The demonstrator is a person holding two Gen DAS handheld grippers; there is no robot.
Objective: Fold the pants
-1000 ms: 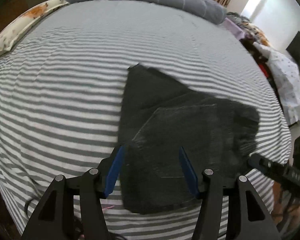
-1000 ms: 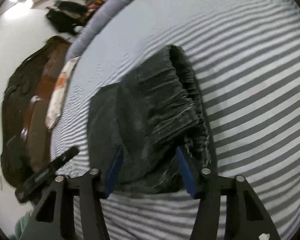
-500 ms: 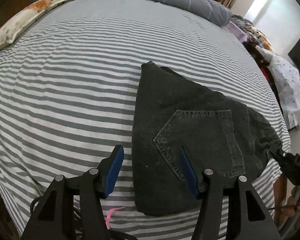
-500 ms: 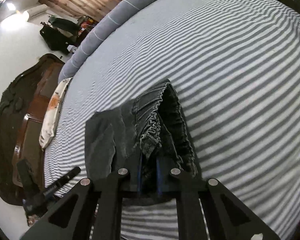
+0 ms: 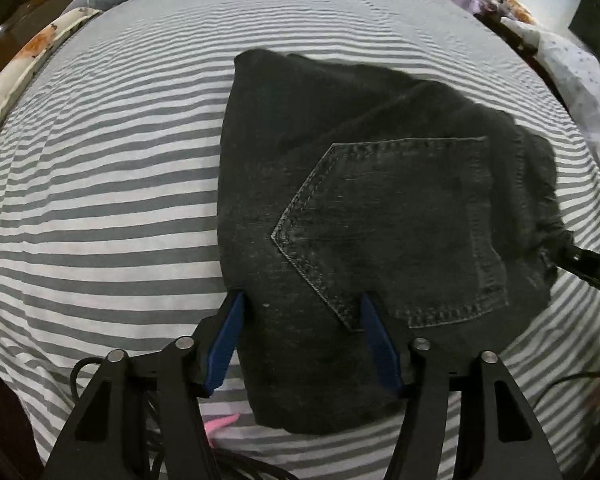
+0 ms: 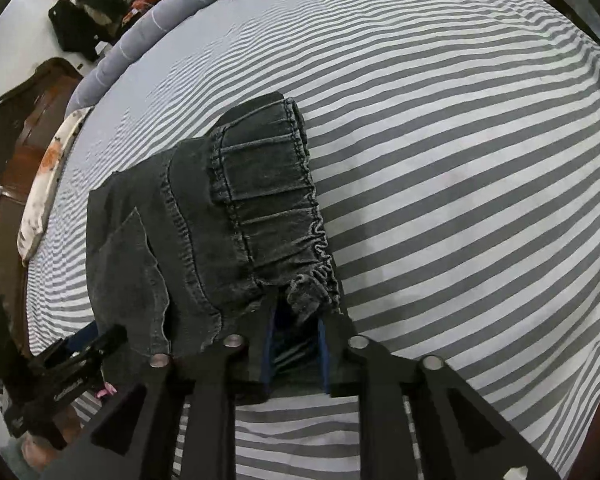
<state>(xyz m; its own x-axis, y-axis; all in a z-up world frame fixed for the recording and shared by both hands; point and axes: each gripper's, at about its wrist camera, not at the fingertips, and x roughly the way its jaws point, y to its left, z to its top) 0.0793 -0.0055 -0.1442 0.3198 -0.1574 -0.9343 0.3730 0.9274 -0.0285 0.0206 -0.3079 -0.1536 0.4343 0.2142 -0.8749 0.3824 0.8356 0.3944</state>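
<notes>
On the striped bed (image 5: 100, 200), pants (image 5: 380, 200) lie nearly folded; left gripper (image 5: 300, 312) fingers wide, right gripper (image 6: 296, 320) fingers pinching the waistband (image 6: 276, 200).

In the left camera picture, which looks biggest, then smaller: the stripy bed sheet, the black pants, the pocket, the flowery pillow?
1. Striped bed sheet
2. Black pants
3. Back pocket
4. Flowery pillow, though it lies far off at the edge, so it may only look smallest.

Folded dark pants (image 5: 380, 184) on striped bedsheet (image 5: 100, 168), back pocket (image 5: 396, 220) up. Left gripper (image 5: 300, 308) spread wide over near-left edge. Right gripper (image 5: 588, 264) at right edge.
</notes>
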